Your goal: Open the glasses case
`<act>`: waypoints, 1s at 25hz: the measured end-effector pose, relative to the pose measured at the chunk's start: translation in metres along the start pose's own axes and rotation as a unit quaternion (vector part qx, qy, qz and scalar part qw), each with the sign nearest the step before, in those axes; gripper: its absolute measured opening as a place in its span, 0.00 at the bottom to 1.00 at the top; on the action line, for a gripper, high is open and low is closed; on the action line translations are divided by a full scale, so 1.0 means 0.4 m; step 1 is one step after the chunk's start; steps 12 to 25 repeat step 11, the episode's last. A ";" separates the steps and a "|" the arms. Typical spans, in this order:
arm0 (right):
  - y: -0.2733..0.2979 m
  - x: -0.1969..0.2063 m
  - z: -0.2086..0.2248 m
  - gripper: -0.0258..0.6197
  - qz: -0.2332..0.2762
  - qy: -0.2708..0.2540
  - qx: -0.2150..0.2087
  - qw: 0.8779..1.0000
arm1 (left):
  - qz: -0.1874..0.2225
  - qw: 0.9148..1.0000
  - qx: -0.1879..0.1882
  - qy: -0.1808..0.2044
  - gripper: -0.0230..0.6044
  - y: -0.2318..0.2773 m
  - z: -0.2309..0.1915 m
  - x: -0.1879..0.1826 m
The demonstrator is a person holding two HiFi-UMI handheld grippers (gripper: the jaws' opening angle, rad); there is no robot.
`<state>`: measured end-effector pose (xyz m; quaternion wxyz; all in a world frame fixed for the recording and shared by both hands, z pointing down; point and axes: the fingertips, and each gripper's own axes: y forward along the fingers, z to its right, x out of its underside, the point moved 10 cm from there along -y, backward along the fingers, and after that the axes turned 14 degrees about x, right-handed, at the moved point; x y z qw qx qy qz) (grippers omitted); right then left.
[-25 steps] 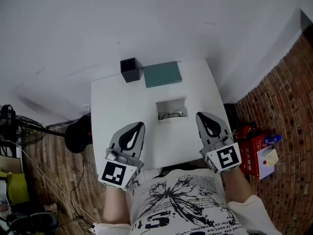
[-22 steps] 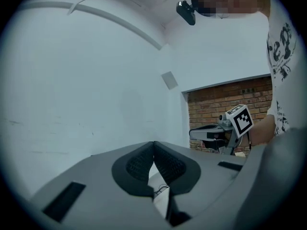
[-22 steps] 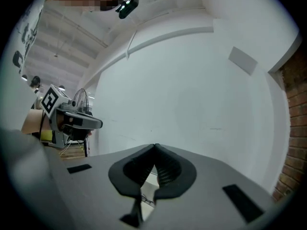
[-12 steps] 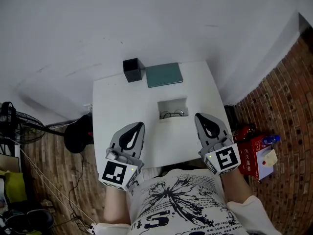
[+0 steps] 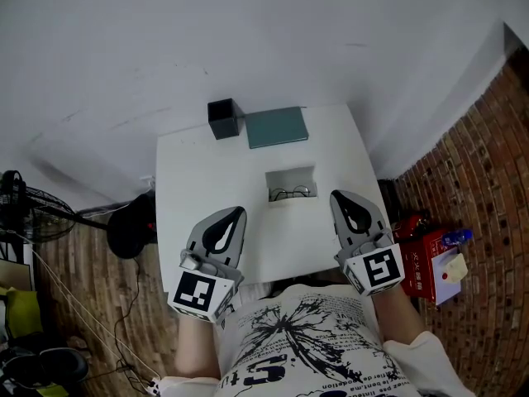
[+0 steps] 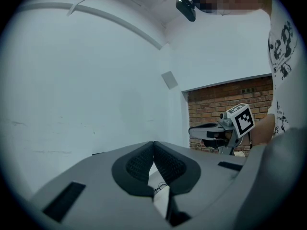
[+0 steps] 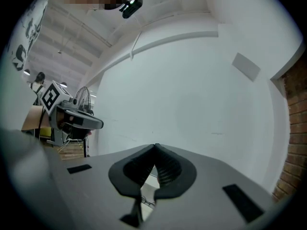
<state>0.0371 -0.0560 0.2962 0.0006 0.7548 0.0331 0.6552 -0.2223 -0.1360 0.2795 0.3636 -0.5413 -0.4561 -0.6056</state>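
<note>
Left gripper (image 5: 234, 217) and right gripper (image 5: 341, 198), jaws together and empty, rest at the table (image 5: 190, 180) edge. The glasses case (image 5: 289, 175) already lies open, so the task is apparently complete.

I get a sharp, evenly lit head view: the white table (image 5: 198, 188) reads bright and the floor (image 5: 488, 222) around it dimmer. Both gripper views bulge like a fisheye, go black at the corners and look slightly hazy.
</note>
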 end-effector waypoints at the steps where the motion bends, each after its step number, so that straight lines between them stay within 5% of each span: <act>1: 0.000 0.001 0.001 0.06 0.001 0.000 0.000 1.000 | 0.000 1.000 -0.001 -0.001 0.06 0.001 0.001 0.000; 25: 0.014 0.014 0.015 0.06 -0.003 -0.002 0.000 1.000 | -0.002 1.000 -0.005 -0.004 0.06 0.017 -0.002 0.002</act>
